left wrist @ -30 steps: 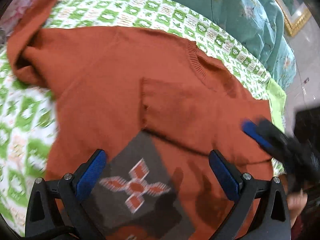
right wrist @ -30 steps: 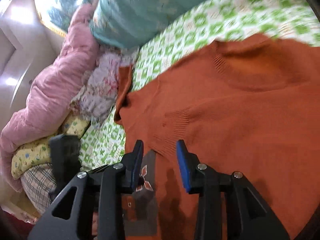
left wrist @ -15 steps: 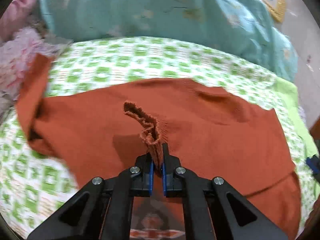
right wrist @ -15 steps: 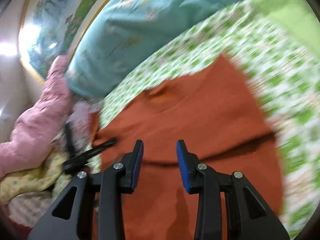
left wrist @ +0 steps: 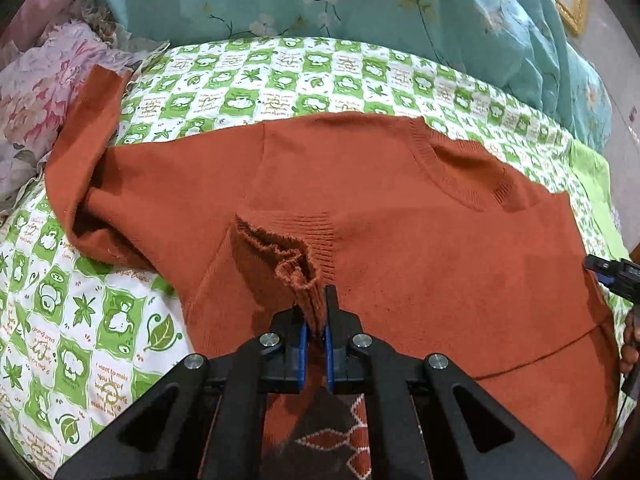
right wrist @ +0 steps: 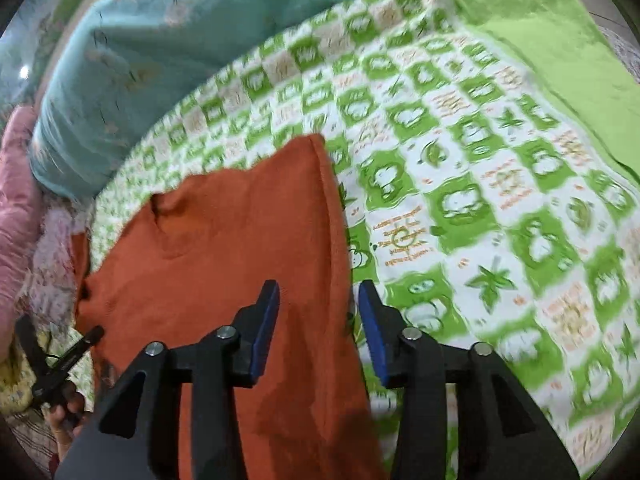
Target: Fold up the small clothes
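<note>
On the green-checked bed (left wrist: 280, 76), your left claw (left wrist: 315, 332) clamps the sweater (left wrist: 400, 208) cuff (left wrist: 296, 268), one sleeve folded in; right claw (right wrist: 318, 332) apart; other sleeve, body unfolded.

The sweater (left wrist: 400, 220) is a matt rust-orange knit, fine and even over the body, ribbed at the neckband and at the frayed-looking cuff (left wrist: 292, 256), with a darker woven-in pattern panel (left wrist: 332, 440) near the bottom edge. Under it lies a soft printed cotton-like sheet (left wrist: 280, 76) in green and white, beside a plain lime cloth (right wrist: 560, 40), a smooth teal floral quilt (left wrist: 360, 4) with a slight sheen, and a pink padded quilt (right wrist: 16, 208). The left gripper (left wrist: 315, 332) and right gripper (right wrist: 319, 320) are matt black plastic with shiny metal screw heads and blue rubbery pads (right wrist: 266, 328)
</note>
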Demonstrator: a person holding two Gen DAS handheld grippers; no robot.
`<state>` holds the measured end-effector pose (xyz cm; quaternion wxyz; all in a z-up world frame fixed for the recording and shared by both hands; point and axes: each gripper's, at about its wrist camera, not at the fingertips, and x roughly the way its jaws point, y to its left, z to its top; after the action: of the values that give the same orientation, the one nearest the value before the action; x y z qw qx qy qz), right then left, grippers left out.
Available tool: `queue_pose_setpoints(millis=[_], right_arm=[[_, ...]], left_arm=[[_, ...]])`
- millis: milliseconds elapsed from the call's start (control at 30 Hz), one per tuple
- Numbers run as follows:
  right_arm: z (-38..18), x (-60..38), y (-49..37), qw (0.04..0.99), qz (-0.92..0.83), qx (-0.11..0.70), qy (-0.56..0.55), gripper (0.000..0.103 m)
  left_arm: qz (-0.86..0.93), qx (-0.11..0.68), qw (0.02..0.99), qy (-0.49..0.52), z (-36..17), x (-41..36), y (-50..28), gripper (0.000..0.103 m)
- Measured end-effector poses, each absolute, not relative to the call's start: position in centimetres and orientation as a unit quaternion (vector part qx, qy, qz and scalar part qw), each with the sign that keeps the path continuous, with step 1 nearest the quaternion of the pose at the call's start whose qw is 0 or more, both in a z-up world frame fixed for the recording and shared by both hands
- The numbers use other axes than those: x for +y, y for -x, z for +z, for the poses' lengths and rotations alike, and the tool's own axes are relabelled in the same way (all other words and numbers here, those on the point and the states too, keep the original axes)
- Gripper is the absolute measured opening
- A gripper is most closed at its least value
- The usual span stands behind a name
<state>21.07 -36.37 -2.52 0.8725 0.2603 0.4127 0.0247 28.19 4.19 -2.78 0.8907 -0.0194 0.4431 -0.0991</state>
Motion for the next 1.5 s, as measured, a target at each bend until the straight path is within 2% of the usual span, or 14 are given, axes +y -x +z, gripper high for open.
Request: queue_pose_setpoints(millis=[33,100,233,333,400,500,567,667,733,800,867,1167,1333,1500], right_arm=[[-3.0,-36.0,-21.3,0.871,0.027,0.420,-0.253,0.046],[-3.3,-35.4,-21.6,0.872,0.026,0.430,-0.231,0.011],[-1.6,-35.8,-20.3,0.893,0.004,0.398,-0.209,0.010],[-2.9,-35.3,-21.1,0.887,-0.007,0.418,-0.198,0.011],[-3.0,-35.5,-20.9,0.884,-0.007,0.418,-0.210,0.015],[-1.1,-35.7,-18.9,0.892,-0.010,0.393,-0.224,0.019],[0.3,-35.4,-17.1,0.897,0.023,0.363,-0.249,0.019],[0.6,-34.1,-15.3,0.885,0.091,0.348,-0.296,0.032],[-0.2,-32.6,-14.6,0.873,0.122,0.356,-0.311,0.038],[-1.2,-31.0,-14.0,0.861,0.138,0.370,-0.320,0.038],[-2.0,-29.5,-13.5,0.852,0.155,0.381,-0.324,0.038],[-3.0,-24.5,-12.6,0.834,0.207,0.415,-0.299,0.038],[-3.0,-22.4,-12.3,0.831,0.222,0.423,-0.285,0.038],[-3.4,-21.6,-12.3,0.825,0.229,0.435,-0.281,0.038]], left_arm=[[-0.099,0.444,0.890,0.017,-2.8,4.0,-28.2,0.005],[-0.102,0.443,0.890,0.016,-2.5,3.8,-28.4,0.005],[-0.109,0.432,0.895,0.016,-2.0,3.1,-28.7,0.005],[-0.096,0.461,0.882,0.015,-4.0,3.5,-29.3,0.008],[-0.100,0.463,0.880,0.023,-3.9,4.1,-28.7,0.015],[-0.106,0.456,0.883,0.030,-2.9,5.4,-27.4,0.024],[-0.107,0.453,0.884,0.036,-2.3,6.4,-26.6,0.025],[-0.100,0.452,0.885,0.044,-1.5,7.7,-25.9,0.031],[-0.088,0.444,0.890,0.047,-0.6,8.6,-25.6,0.040],[-0.069,0.433,0.898,0.046,0.2,9.5,-25.5,0.066],[-0.034,0.419,0.906,0.046,1.0,10.9,-26.1,0.077],[0.071,0.418,0.905,0.027,2.1,16.4,-35.6,0.082],[0.118,0.465,0.877,0.013,0.1,18.8,-44.5,0.082],[0.164,0.496,0.851,0.054,-1.8,22.1,-49.7,0.080]])
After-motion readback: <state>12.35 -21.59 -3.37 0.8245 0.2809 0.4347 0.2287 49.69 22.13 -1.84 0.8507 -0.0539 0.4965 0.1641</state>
